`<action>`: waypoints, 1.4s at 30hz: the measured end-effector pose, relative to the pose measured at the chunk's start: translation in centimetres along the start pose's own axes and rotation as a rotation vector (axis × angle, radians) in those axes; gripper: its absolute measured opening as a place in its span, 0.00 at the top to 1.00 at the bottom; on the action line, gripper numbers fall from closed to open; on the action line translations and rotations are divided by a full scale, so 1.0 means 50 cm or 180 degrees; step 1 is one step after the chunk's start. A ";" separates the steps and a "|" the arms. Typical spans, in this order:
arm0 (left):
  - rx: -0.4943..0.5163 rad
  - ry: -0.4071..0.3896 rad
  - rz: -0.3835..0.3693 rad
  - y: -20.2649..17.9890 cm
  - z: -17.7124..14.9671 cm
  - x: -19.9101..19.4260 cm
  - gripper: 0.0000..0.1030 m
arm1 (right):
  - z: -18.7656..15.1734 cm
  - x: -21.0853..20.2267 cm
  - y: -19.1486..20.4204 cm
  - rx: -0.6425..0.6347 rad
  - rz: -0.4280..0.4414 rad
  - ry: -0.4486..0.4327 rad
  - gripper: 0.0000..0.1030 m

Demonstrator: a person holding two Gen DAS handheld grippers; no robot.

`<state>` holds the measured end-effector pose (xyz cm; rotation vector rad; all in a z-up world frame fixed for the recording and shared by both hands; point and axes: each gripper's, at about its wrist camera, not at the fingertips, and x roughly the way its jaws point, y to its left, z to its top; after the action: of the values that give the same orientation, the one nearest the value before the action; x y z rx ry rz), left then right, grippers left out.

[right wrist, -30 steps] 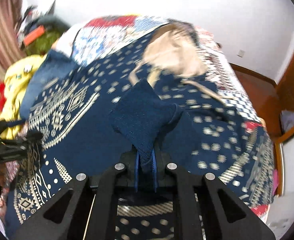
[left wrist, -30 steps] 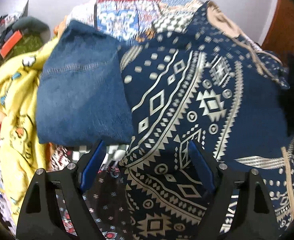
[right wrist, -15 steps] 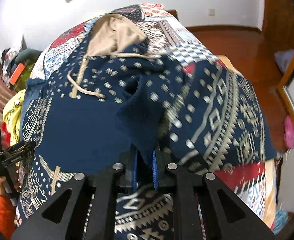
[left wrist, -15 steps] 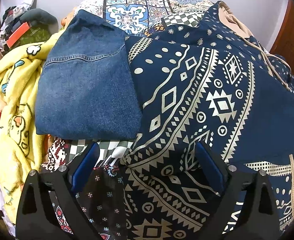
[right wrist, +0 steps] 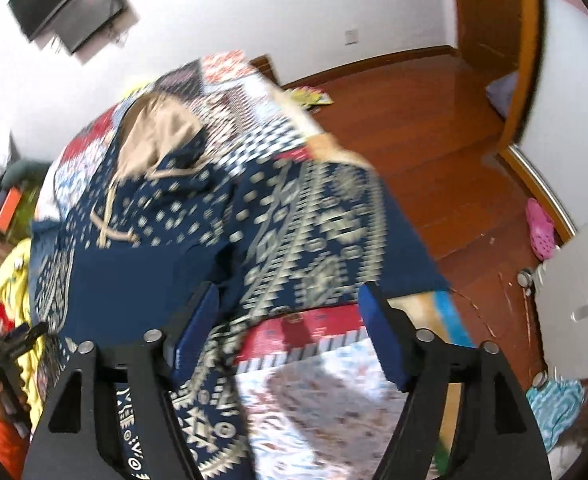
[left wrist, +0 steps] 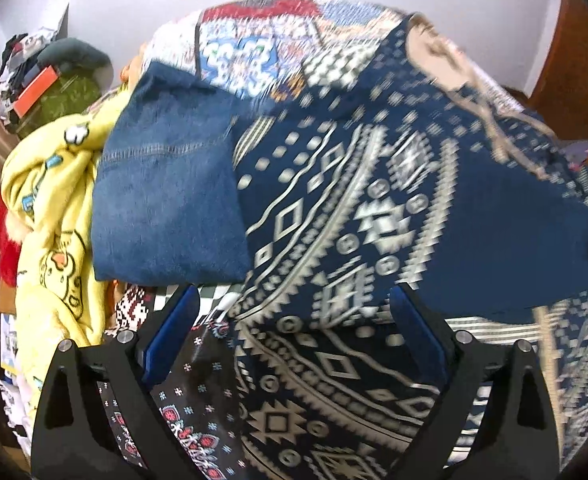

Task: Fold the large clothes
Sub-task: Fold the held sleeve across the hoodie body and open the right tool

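- Far left of the hoodie, a yellow blanket [left wrist: 50, 216] lies heaped on the bed, and folded jeans [left wrist: 166, 204] sit touching the hoodie's left edge; that piece looks done.
- The navy patterned hoodie [left wrist: 373, 216] lies spread across the patchwork bed cover [left wrist: 254, 48], tan hood [right wrist: 158, 136] at the far end. One sleeve appears folded across the body; the rest of the folding looks to remain.
- The left hand-held gripper [left wrist: 294, 320] hovers wide apart and empty over the hoodie's near-left hem.
- Right of the hoodie's middle, the right hand-held gripper [right wrist: 290, 316] is also spread wide, gripping nothing, with the right sleeve just ahead between its fingers.
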<state>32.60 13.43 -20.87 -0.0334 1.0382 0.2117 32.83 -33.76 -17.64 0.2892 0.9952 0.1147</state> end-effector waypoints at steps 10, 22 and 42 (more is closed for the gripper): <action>0.0002 -0.0307 -0.0419 -0.044 -0.004 -0.103 0.06 | -0.016 0.096 -0.147 0.0936 0.0262 0.0369 0.25; -0.0046 -0.0296 -0.0261 -0.009 -0.045 -0.106 0.06 | 0.026 0.218 -0.225 0.1752 0.0301 0.0325 0.33; 0.0040 -0.0476 -0.0327 -0.005 -0.064 -0.148 0.06 | 0.147 -0.108 0.042 0.0289 0.0196 -0.1026 0.92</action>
<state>26.33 11.60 -16.17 -0.0586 0.8863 0.1124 36.14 -34.33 -8.90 0.4081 0.6725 0.0759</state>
